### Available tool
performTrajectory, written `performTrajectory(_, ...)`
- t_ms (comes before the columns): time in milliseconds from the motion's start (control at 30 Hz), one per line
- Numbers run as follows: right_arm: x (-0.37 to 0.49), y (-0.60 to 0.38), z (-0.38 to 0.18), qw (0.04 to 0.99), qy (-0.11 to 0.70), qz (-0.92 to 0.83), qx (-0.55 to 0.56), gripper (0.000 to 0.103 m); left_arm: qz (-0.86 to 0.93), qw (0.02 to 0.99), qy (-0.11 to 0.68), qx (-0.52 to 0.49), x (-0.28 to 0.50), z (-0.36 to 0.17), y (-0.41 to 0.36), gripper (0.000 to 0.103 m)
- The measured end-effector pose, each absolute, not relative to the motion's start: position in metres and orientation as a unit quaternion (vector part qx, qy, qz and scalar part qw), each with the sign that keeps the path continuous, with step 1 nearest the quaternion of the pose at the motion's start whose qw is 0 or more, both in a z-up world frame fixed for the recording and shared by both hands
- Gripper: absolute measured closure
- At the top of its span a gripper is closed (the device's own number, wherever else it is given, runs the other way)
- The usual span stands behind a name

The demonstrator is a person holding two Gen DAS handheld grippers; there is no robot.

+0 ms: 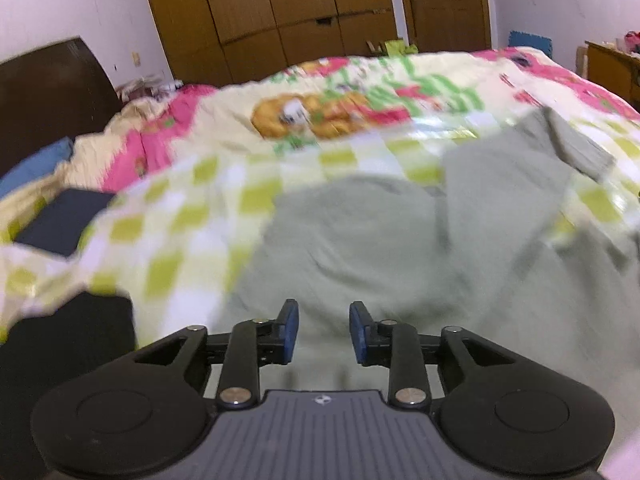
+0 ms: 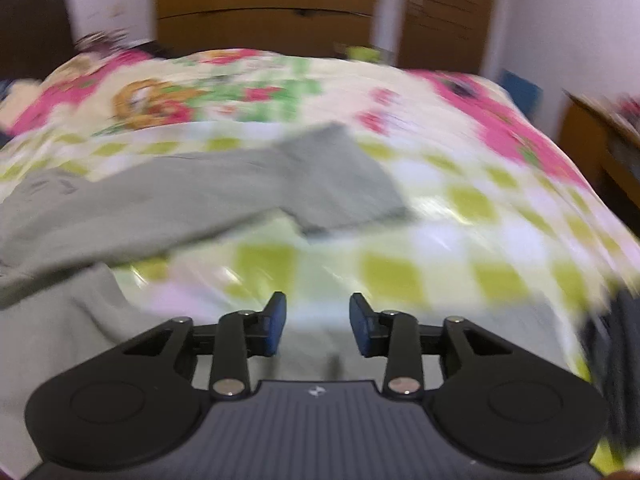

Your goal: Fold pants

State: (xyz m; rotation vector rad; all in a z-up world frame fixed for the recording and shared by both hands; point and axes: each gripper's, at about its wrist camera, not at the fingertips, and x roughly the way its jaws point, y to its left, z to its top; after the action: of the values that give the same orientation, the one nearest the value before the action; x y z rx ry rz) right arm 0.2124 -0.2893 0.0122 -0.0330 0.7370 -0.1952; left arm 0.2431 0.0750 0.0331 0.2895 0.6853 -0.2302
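Grippers over grey pants on a patterned bedspread, both views blurred.

Nearest in the left wrist view, the left gripper [image 1: 323,330] hangs with its blue-padded jaws parted and nothing between them, just above the grey pants [image 1: 384,240], which fill the near middle of the bed and run off to the right. In the right wrist view, the right gripper [image 2: 317,326] is likewise parted and empty, over green-and-white checked bedspread [image 2: 460,248]; the pants [image 2: 192,196] lie to its left, one leg reaching toward the far middle with its end folded down. A dark blue folded item [image 1: 64,220] sits at the left on the bedspread. Farther off, a dark headboard [image 1: 52,92] stands at the left and a brown wardrobe [image 1: 272,12] lines the far wall.
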Motion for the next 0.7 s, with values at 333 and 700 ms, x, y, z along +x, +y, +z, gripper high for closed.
performTrajectory(333,0.353,-0.23,0.006,0.92,0.376,0.052,-0.092,0.064,-0.188,0.901,0.369,0.128,0.394,0.021,0.069,0.051)
performTrajectory(700,0.416,-0.173,0.002,0.897,0.382,0.165,-0.151,0.059,-0.243,0.852,0.426,0.185,0.451,-0.006,0.065,0.034)
